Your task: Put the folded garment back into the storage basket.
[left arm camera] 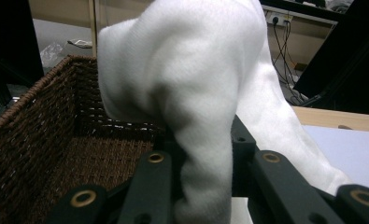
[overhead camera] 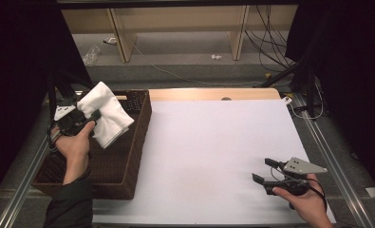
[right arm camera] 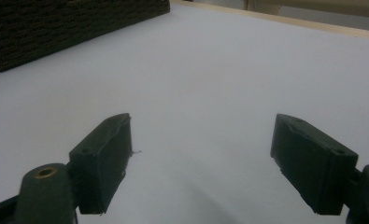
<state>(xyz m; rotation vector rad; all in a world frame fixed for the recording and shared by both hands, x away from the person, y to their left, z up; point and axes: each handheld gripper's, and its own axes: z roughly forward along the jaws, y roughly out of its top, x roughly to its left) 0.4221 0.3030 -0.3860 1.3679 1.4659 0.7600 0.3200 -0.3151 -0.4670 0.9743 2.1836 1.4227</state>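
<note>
A white cloth (overhead camera: 105, 113) hangs above the dark wicker basket (overhead camera: 136, 142) at the table's left side, pinched by my left gripper (overhead camera: 91, 118). In the left gripper view the white cloth (left arm camera: 196, 93) bulges up between the two black jaws and drapes over the basket's woven wall (left arm camera: 37, 135). Near the table's front right, my right gripper (overhead camera: 264, 170) rests low over the white table cover (overhead camera: 213, 142), jaws wide apart. The right gripper (right arm camera: 201, 163) has nothing between its fingers, and the basket's side (right arm camera: 70, 23) shows at the far left.
The brown basket takes up the table's left side, its floor bare where visible. A wooden table edge (overhead camera: 213, 93) runs along the back. Cables (overhead camera: 270, 42) and shelf legs lie on the floor beyond. Metal rails (overhead camera: 332, 152) flank the table.
</note>
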